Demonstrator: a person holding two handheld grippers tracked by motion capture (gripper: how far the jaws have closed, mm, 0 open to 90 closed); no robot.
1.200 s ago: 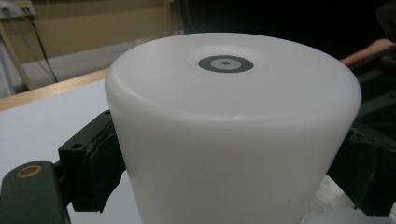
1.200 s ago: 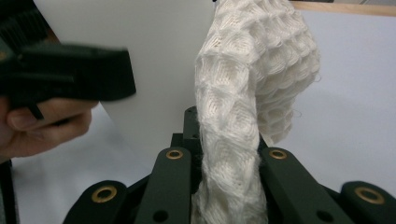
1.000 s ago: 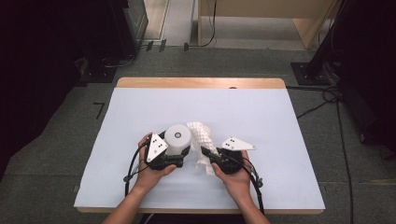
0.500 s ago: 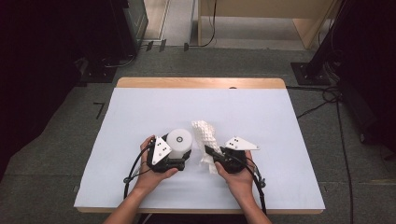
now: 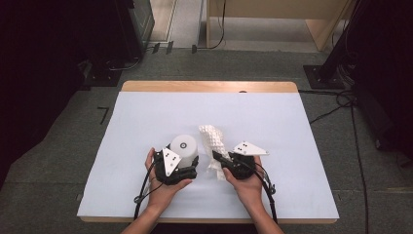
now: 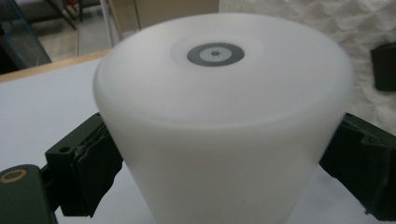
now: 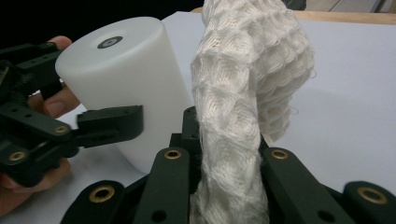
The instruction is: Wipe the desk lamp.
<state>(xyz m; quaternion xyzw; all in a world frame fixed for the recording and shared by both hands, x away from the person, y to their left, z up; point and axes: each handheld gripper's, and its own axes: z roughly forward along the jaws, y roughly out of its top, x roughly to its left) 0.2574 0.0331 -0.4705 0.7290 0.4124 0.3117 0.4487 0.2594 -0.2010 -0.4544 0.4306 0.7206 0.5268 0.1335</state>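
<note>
Left gripper [image 5: 182, 168] jaws just been opening beside the white cylinder [image 5: 184, 147] between them, barely touching now, right gripper [image 5: 220, 160] clamped tight on the knitted cloth [image 5: 213, 139], worktop [image 5: 146, 117] underneath

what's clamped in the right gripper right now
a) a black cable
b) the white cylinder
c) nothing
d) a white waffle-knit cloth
d: in the right gripper view the right gripper has its jaws pinched on the white waffle-knit cloth, which rises between them, while the white cylinder sits off to one side.

Even overhead light, dark surroundings; the close cup [image 6: 224, 121] looks perhaps slightly soft.
</note>
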